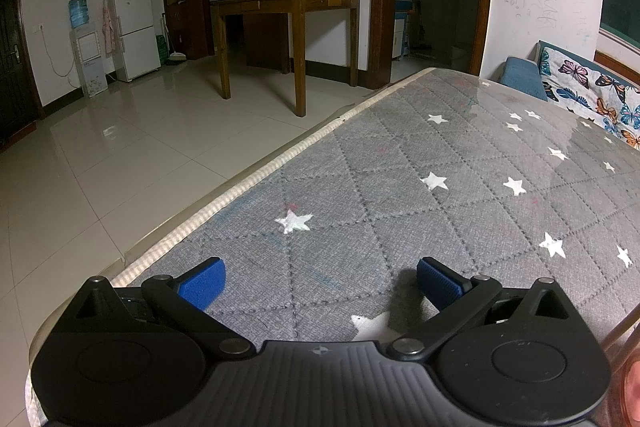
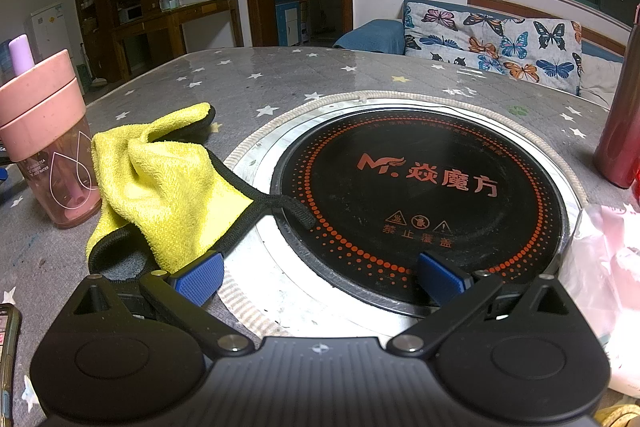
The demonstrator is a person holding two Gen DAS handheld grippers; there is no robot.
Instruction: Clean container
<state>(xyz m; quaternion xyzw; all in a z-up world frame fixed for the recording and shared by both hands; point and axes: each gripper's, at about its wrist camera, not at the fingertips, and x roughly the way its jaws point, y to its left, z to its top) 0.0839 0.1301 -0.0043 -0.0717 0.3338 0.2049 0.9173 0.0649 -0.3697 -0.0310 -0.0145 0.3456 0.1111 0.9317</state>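
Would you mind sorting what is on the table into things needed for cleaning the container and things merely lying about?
For the job:
pink cup, apparently the container
yellow cloth
left gripper and right gripper, both open and empty

Lying about:
induction hob
dark red bottle
plastic bag

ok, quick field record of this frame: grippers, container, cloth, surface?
left gripper: open, empty, over bare star-print table cover
right gripper: open, empty, above induction hob
container: pink cup with lid and purple straw, upright, left of cloth
cloth: yellow cloth, crumpled, corner draped onto hob
other: red bottle at right edge
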